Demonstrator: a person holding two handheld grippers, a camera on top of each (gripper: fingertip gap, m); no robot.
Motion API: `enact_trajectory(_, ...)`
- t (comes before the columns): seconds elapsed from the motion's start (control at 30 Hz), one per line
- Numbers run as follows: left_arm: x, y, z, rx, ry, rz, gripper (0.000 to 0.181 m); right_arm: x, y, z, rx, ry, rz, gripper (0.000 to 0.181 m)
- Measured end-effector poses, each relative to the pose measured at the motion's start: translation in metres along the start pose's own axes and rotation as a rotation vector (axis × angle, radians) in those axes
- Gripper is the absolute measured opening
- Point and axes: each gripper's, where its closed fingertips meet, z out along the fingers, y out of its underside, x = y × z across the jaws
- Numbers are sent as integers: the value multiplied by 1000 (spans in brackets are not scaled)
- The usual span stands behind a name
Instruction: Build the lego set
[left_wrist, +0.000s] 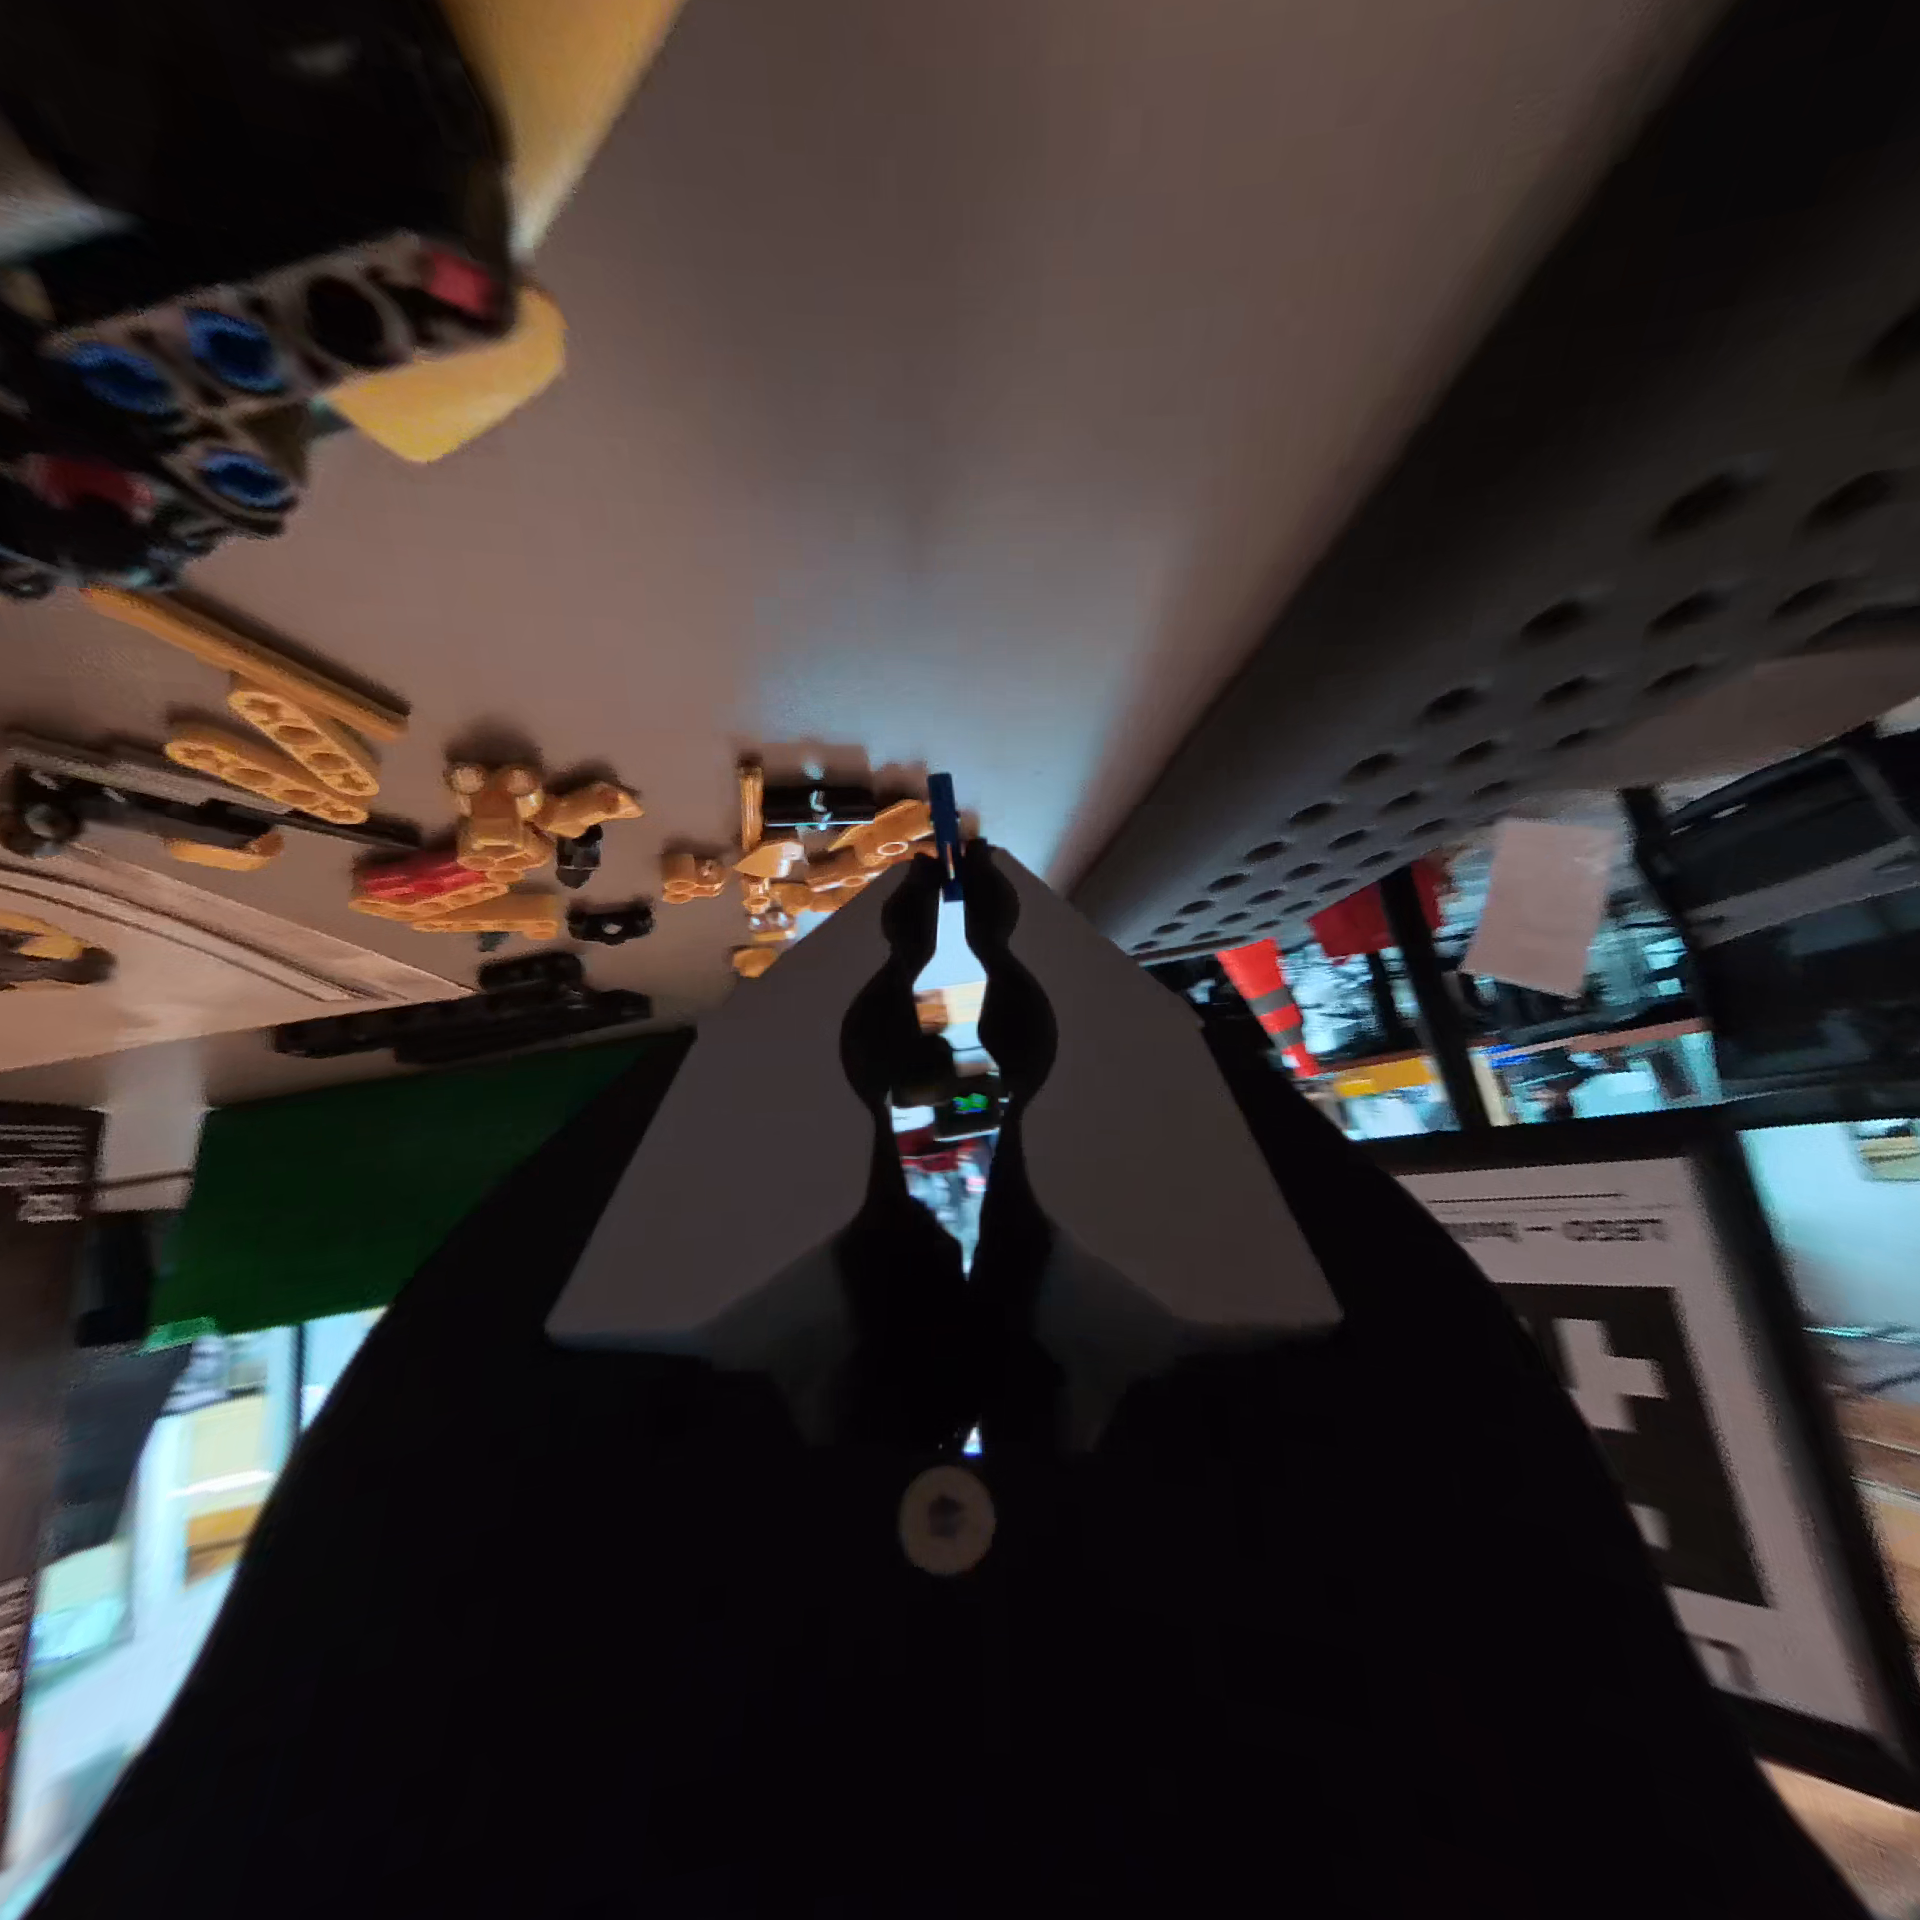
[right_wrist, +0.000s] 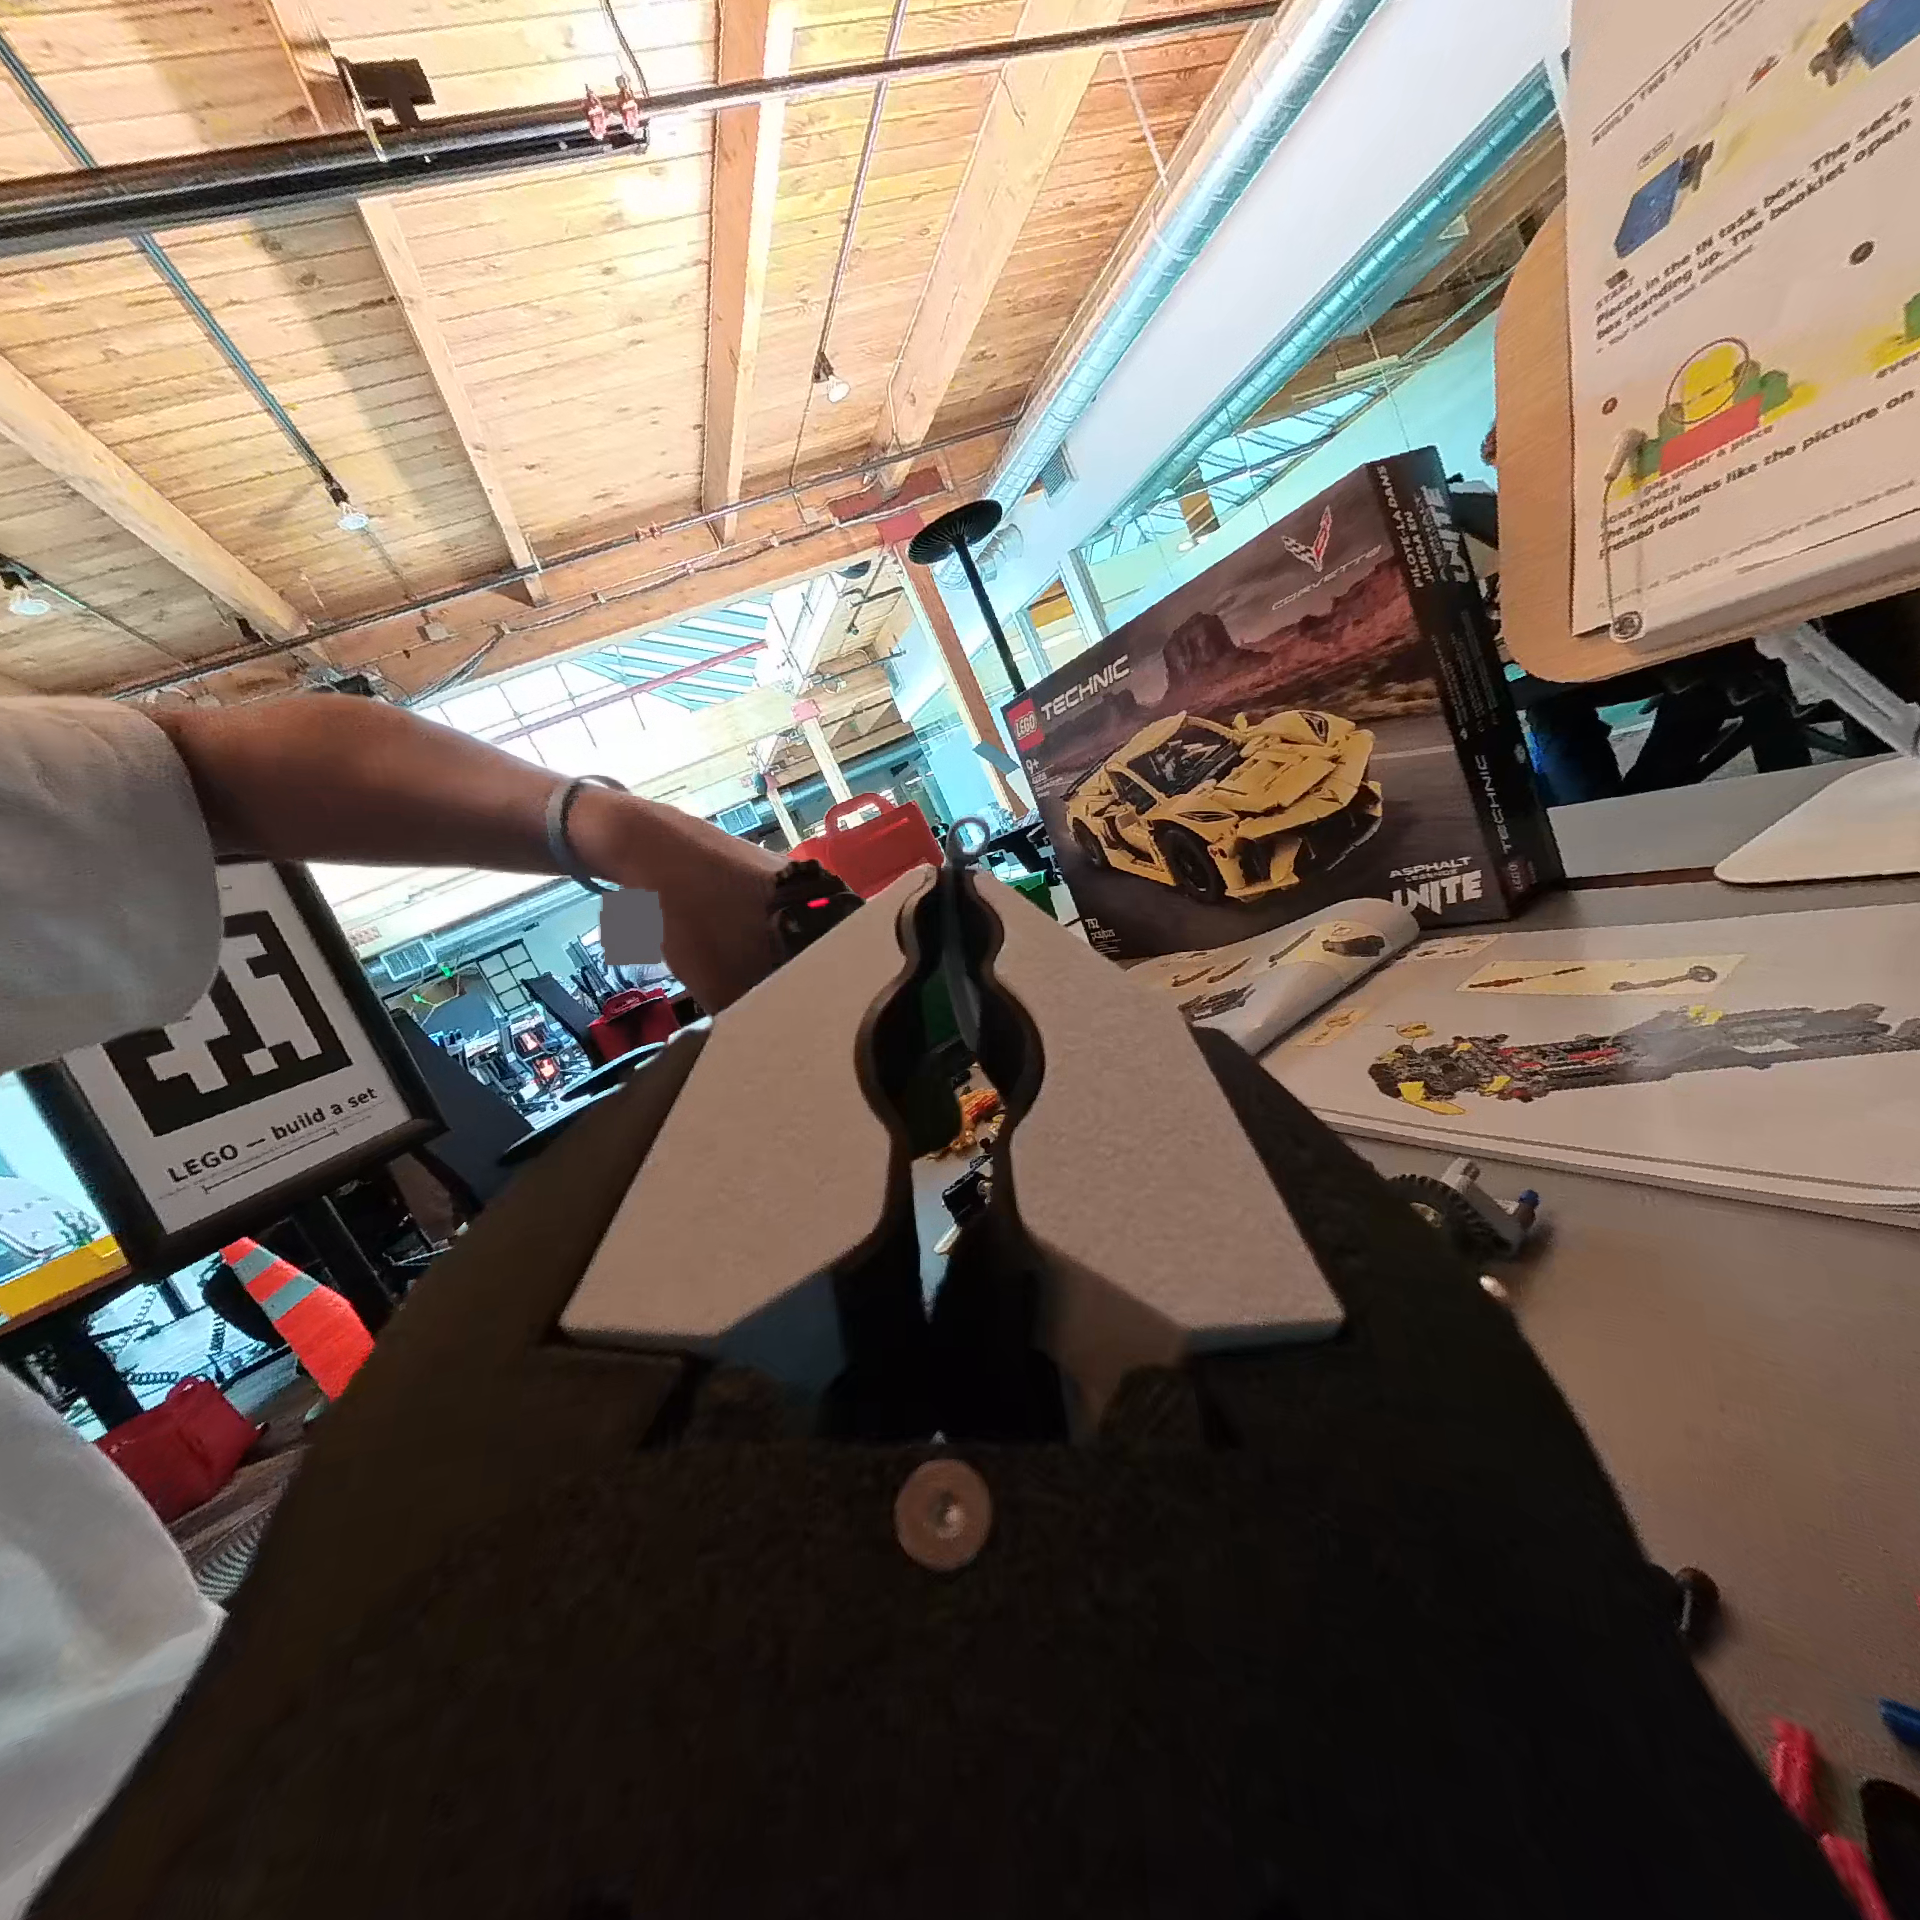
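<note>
The left wrist view is turned upside down. My left gripper is shut on a small blue pin that sticks out past its tips. Behind it lie several loose tan, red and black Lego parts on the pale table. A partly built black assembly with blue pins and a yellow panel sits at the upper left. My right gripper is shut on a thin grey piece with a ring end, held up in the air. A person's arm reaches across behind it.
The open instruction booklet lies on the table at the right, with the set's box standing behind it. A small grey gear assembly sits near the booklet. A green baseplate and a marker sign are nearby. Left tips to right tips: about 35 cm. My left tips are about 35 cm from the small grey gear assembly, my right tips only 20 cm.
</note>
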Motion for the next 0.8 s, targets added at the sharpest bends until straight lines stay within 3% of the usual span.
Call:
enact_trajectory(0.23, -8, 1, 3, -54, 88, -150, 3, 0, 3, 3, -21, -3, -11, 0)
enact_trajectory(0.8, -12, -6, 9, -89, 46, -92, 3, 1, 3, 4, -22, -4, 5, 0)
